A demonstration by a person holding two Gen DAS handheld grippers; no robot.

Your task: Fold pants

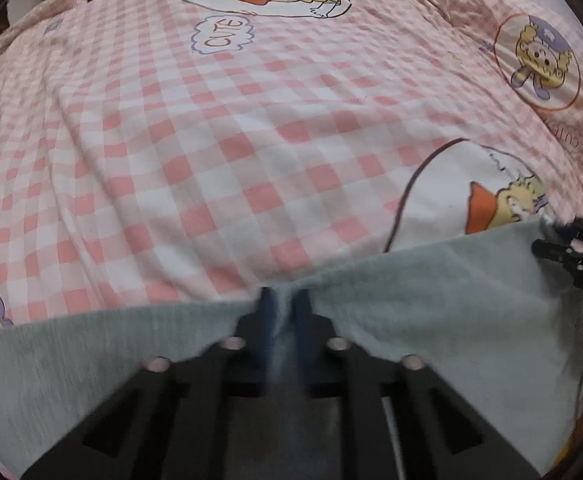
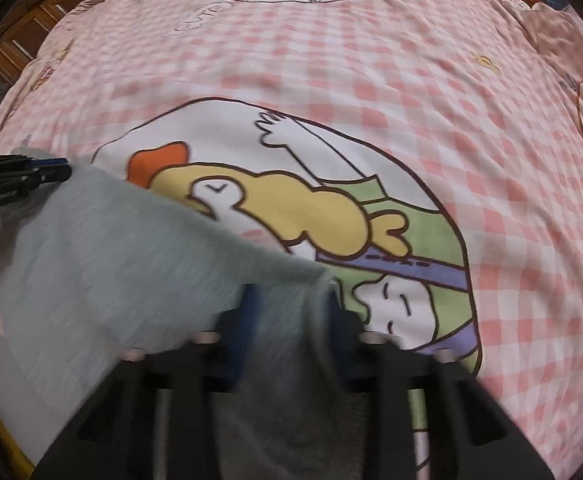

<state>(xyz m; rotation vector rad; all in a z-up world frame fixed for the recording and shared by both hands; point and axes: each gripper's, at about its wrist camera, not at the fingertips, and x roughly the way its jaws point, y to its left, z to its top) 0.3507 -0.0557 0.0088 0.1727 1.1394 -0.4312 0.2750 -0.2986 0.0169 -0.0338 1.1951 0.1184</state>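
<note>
Pink checked bedspread (image 1: 219, 152) with cartoon prints; a speech bubble (image 1: 223, 34) on it reads "CUTE". Grey pants (image 1: 431, 292) lie stretched across its near edge, covering part of one cartoon circle (image 2: 331, 208). Left gripper (image 1: 285, 300) is clamped on the pants' edge mid-span, right gripper (image 2: 291, 296) is clamped on a bunched corner; each shows at the other view's side.

A bed covered by a pink-and-white checked cotton quilt (image 1: 219, 152) printed with round cartoon medallions of yellow-haired children and a "CUTE" speech bubble (image 1: 222, 35); the cover is lightly wrinkled; pale grey-green knit pants (image 1: 443, 304) lie across its near edge, over part of one medallion (image 2: 291, 216).
</note>
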